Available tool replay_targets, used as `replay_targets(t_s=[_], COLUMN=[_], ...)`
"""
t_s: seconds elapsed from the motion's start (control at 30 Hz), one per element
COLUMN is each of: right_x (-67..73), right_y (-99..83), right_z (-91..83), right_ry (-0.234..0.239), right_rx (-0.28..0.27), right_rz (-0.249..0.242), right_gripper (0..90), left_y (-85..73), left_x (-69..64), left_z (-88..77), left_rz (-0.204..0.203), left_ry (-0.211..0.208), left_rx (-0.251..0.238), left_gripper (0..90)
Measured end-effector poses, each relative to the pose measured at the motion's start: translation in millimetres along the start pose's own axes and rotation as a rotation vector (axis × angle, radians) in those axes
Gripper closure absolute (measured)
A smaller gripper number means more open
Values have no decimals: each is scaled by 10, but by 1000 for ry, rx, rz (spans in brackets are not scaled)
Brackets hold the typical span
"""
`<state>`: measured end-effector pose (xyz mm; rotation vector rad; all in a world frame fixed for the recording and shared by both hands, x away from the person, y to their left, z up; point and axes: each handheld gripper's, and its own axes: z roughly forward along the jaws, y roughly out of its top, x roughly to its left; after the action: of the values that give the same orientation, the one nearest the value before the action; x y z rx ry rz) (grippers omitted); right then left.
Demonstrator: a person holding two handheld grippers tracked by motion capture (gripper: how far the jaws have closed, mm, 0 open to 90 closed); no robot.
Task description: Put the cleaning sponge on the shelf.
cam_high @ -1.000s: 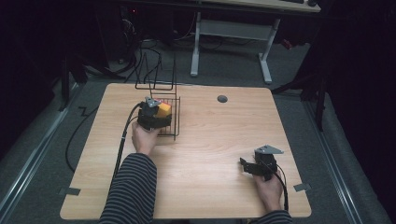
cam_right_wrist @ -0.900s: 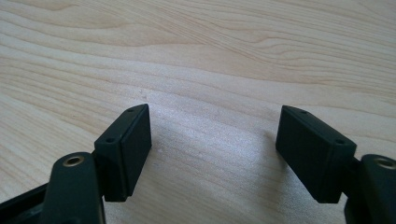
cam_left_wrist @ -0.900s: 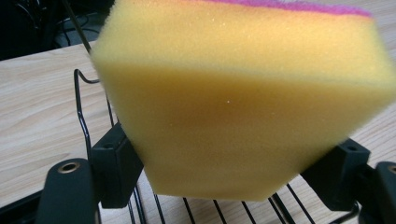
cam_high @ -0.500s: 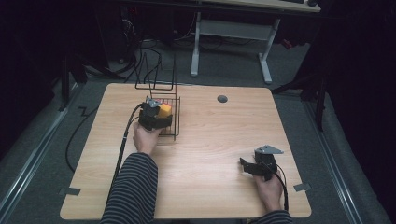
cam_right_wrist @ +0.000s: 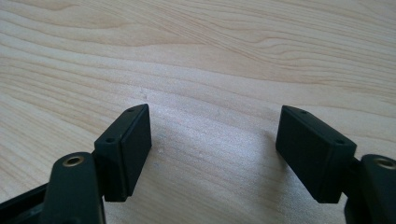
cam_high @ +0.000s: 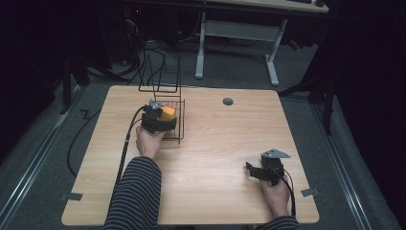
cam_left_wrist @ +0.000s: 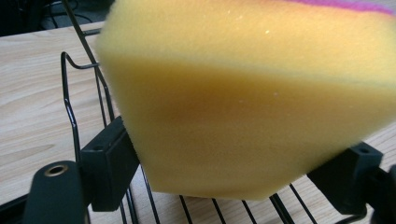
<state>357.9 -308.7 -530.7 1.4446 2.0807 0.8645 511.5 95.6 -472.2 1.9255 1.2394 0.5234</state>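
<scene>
My left gripper (cam_high: 160,116) has its jaws clamped on the yellow sponge (cam_left_wrist: 247,102), hovering over the wire basket (cam_high: 176,125) at ten o'clock, release seemingly left, while my right gripper (cam_right_wrist: 212,149) idles wide open, empty, at four o'clock.

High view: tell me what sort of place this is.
Probably a lab or recording workspace, not a home. A bare wooden table stands on grey carpet in a dark room, cables trail across the floor behind it, and a white-legged desk frame stands farther back.
</scene>
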Motion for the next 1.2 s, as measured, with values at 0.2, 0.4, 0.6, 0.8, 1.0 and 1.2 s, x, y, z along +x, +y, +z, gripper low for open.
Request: replay_targets(t_s=[0.2, 0.4, 0.6, 0.8, 1.0, 1.2], right_x=[0, 1, 2, 3, 4, 2], right_y=[0, 0, 0, 0, -1, -1], right_z=[0, -1, -1, -2, -2, -2], right_ry=[0, 0, 1, 0, 0, 0], right_rx=[0, 1, 1, 2, 2, 1], right_rz=[0, 2, 2, 4, 4, 3], right_gripper=[269, 269, 269, 269, 269, 268], left_y=[-5, -10, -12, -10, 3, -35], left_x=[10, 9, 14, 5, -35, -41], left_z=[11, 15, 5, -33, -111, -180], left_rz=[-8, -6, -9, -10, -2, 9], left_ry=[-2, -4, -15, -35, -55, -80], left_rx=[7, 8, 9, 13, 6, 2], left_gripper=[156, 137, 90, 38, 9, 2])
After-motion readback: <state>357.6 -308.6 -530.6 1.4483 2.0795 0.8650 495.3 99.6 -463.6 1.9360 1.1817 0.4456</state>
